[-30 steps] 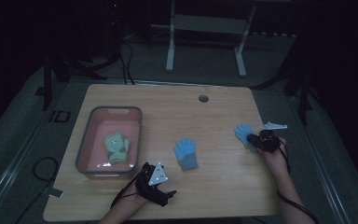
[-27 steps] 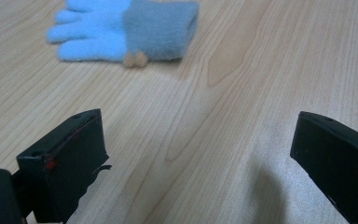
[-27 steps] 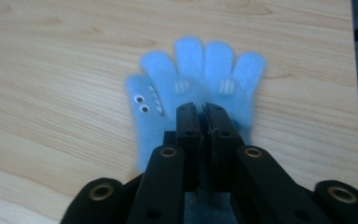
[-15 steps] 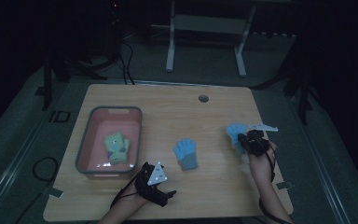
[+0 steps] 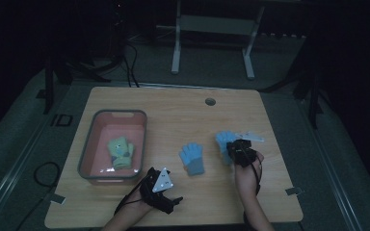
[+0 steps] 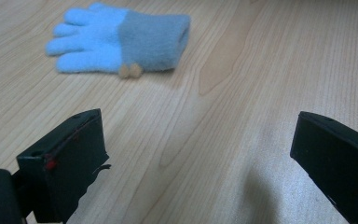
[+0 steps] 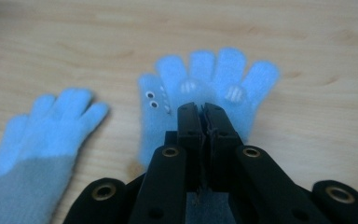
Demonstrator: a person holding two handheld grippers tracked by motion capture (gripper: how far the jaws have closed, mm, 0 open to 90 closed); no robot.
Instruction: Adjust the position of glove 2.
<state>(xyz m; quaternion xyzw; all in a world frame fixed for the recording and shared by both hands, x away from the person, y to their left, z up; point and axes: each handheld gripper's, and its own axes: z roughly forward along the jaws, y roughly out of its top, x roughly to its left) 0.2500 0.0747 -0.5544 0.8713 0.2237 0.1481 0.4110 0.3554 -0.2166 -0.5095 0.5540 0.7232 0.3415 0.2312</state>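
1. Right gripper is pinching a blue glove; jaws are pressed together on the fabric near its palm, with the glove's fingers fanning out beyond the tips.
2. Right forearm is coming in from the bottom edge, angling up and slightly left, with the hand wrapping the gripper body at the right-centre of the table.
3. A second glove, blue with a grey cuff, is lying flat mid-table, just left of the held one and not touching it in the high view.
4. Left gripper is sitting low near the front edge, jaws spread wide with bare wood between them, pointing across the table towards the second glove, well apart from it.
5. Left hand is gripping its tool from below-left, wrist close to the table.
6. Pink bin is sitting at the left, holding a yellowish glove.
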